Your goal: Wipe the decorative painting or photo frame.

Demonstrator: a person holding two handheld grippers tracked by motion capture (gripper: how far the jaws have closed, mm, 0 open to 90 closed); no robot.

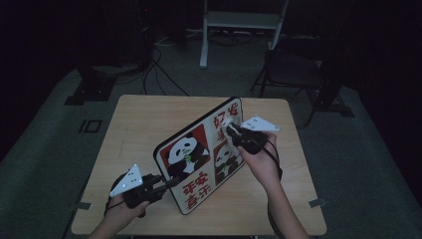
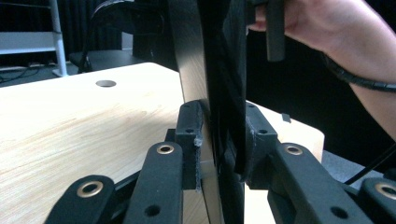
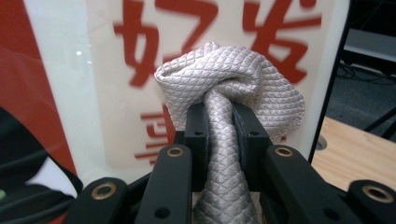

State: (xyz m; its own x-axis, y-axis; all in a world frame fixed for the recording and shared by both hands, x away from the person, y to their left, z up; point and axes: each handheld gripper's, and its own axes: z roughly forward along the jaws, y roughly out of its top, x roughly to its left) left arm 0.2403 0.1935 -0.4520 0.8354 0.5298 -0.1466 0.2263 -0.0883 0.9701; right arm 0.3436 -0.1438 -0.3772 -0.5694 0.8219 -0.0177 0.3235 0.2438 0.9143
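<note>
On the wooden table [image 1: 139, 129], near its centre and toward the person's edge, a framed panda picture [image 1: 201, 154] stands propped on its lower edge, tilted back, its printed face turned toward the high camera. At about seven o'clock from the picture, the left gripper [image 1: 166, 183] clamps the frame's near lower corner; in the left gripper view its jaws are pressed onto the dark edge of the frame [image 2: 219, 93] from both sides, pads touching it, which keeps the picture upright. At about one o'clock from the picture's middle, the right gripper [image 1: 230, 127] pinches a bunched grey cloth [image 3: 229, 93] tightly between its jaws, and the wad of that cloth lies against the glazed front, over the red characters in the upper right part. The work looks like wiping the picture's face, and by the look of it this is mid-way: the cloth is already in contact and the frame is steadied, but the wad sits high on the panel, so the panda panels toward six and eight o'clock of the cloth, and the lower red characters, seem left to go over. Whether the upper area is already clean cannot be told, since the glass shows glare but no clear smears. Setting the frame down flat or back in place also remains
</note>
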